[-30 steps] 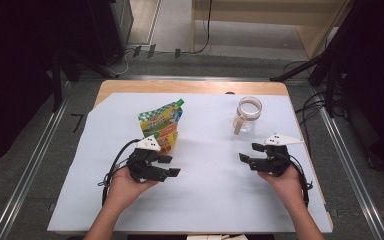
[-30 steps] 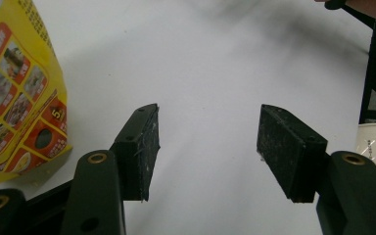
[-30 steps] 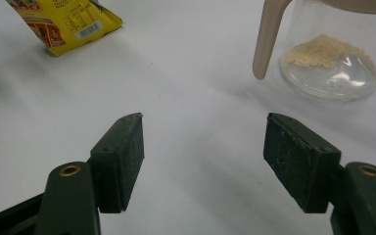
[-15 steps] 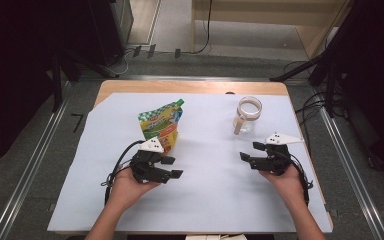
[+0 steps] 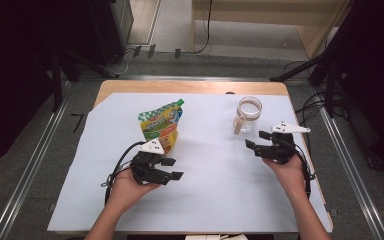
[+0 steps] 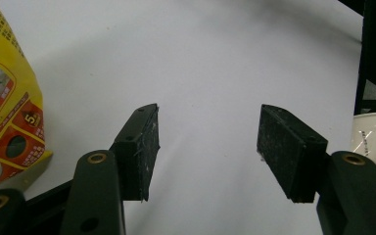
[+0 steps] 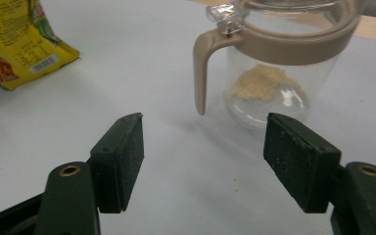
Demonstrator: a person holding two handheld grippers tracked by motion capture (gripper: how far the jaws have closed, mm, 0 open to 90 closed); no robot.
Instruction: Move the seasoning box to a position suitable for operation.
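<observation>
Pouch (image 5: 162, 127) and jar (image 5: 246, 114) are what I see on the white sheet (image 5: 215, 180) covering the tabletop (image 5: 130, 88). The yellow spouted pouch with its green cap lies flat left of centre; the clear glass jar with a tan collar and handle stands upright to the right, a little tan powder (image 7: 264, 83) at its bottom. My left hand-held gripper (image 5: 172, 168) hovers just beside the pouch's lower end, jaws spread wide with nothing between them, bare sheet ahead. My right hand-held gripper (image 5: 257, 139) sits near the jar, just short of its handle, jaws likewise wide apart and gripping nothing. Both are well apart from each other.
</observation>
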